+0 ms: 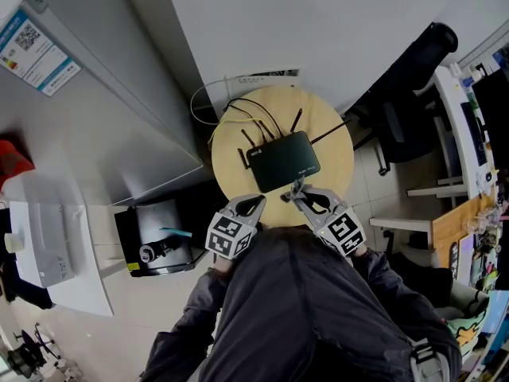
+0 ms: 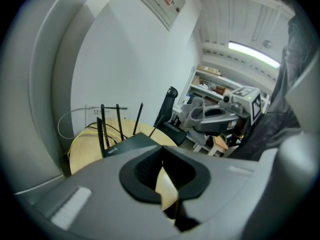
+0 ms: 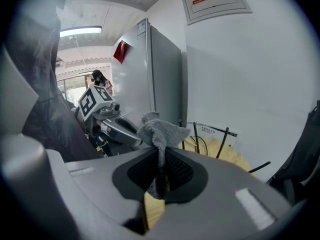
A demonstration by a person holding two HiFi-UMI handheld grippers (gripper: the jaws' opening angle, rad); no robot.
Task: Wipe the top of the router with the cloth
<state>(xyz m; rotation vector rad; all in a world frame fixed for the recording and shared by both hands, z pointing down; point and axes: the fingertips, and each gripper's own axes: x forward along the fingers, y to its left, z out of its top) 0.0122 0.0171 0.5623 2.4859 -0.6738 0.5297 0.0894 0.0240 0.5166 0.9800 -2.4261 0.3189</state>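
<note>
The black router (image 1: 282, 159) with several upright antennas lies on the round wooden table (image 1: 334, 146). My right gripper (image 1: 299, 195) hovers at the router's near edge, shut on a small grey cloth (image 1: 296, 187). The cloth (image 3: 160, 133) bunches up above the jaws of the right gripper (image 3: 161, 170). Just to its left, over the table's near rim, is my left gripper (image 1: 256, 206). The left gripper (image 2: 162, 156) has its jaws together with nothing between them. The router (image 2: 125, 145) shows just beyond it, and the right gripper (image 2: 202, 118) with the cloth (image 2: 192, 108) is to its right.
Yellow and black cables (image 1: 231, 118) loop at the table's back left. A tall grey refrigerator (image 1: 103, 94) stands at the left, with a low box (image 1: 155, 241) on the floor beside the table. A black office chair (image 1: 406, 94) and a cluttered desk (image 1: 461, 213) are at the right.
</note>
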